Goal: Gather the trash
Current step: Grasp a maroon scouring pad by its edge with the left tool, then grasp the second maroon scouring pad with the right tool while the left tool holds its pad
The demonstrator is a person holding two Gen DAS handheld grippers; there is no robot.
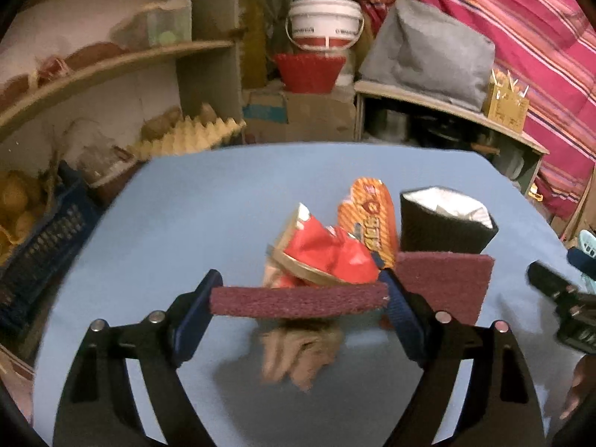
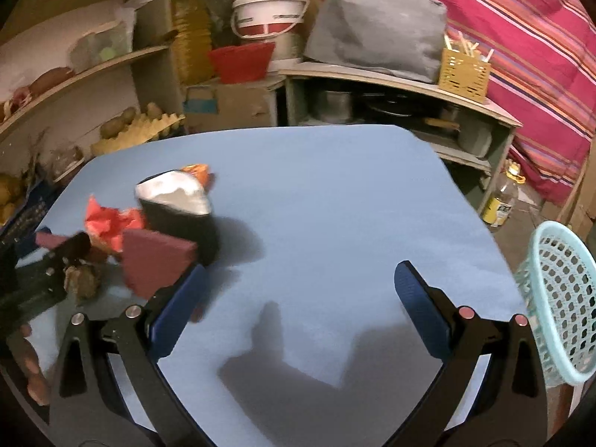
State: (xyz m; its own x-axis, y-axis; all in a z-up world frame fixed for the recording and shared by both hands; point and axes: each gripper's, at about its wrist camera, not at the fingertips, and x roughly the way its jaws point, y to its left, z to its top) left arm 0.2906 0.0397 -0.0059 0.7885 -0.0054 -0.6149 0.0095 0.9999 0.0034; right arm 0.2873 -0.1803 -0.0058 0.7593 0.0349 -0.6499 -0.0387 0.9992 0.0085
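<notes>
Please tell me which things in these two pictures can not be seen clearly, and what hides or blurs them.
- Crumpled brown scrap, left wrist view: blurred, partly under the held scouring pad; what it is, cannot tell.
- Orange wrapper, right wrist view: mostly hidden behind the black bag.
- Red wrapper, left wrist view: lower part hidden by the held pad.
- Basket, right wrist view: cut off by the right edge; contents unseen.
- Wrapper print, both views: too blurred to read.
</notes>
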